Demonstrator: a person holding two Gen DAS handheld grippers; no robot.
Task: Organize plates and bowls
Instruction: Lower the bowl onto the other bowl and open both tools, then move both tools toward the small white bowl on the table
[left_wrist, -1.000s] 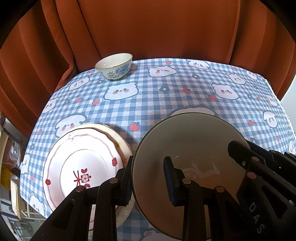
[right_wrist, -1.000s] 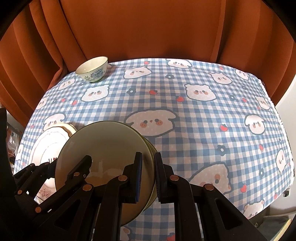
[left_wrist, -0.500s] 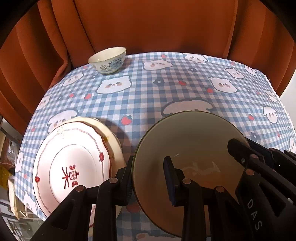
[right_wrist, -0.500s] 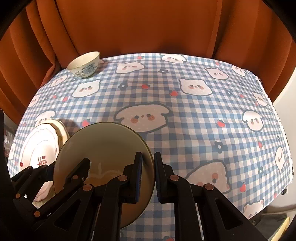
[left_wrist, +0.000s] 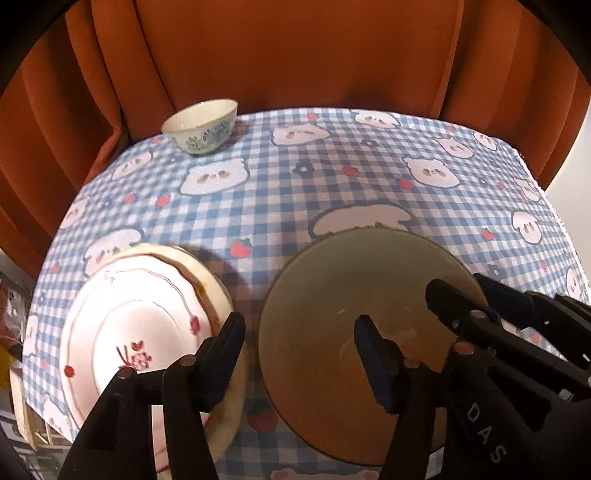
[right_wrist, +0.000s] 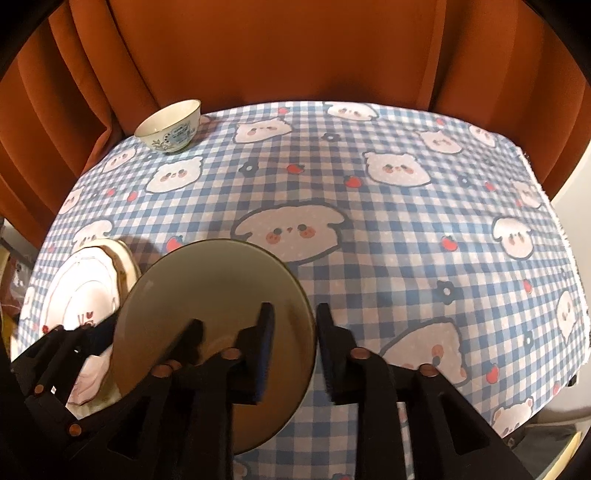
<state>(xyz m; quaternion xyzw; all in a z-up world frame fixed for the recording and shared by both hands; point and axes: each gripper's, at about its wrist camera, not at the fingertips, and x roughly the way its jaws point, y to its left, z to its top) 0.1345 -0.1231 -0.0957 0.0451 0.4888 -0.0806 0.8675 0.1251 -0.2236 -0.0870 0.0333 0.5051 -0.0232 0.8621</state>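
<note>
Olive plate (left_wrist: 354, 295): lay flat on the checked tablecloth (left_wrist: 332, 184) near its 6 o'clock edge, at 3 o'clock of the patterned plates.
Left gripper (left_wrist: 299, 354): jaws had just been opening; released, straddling the plate's 9 o'clock rim, pads clear.
Right gripper (right_wrist: 295, 343): jaws had just been opening; released, astride the 3 o'clock rim.
Patterned plates (left_wrist: 136, 332): stacked, just beside.
Bowl (left_wrist: 199, 125): at 11 o'clock, well apart.
Step advice: withdraw both grippers straight back, so neither finger drags the rim.

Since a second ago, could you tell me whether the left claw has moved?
Yes: the left claw has just been opening, its fingers spreading off the olive plate rim between them, which stays over the checked tablecloth.
</note>
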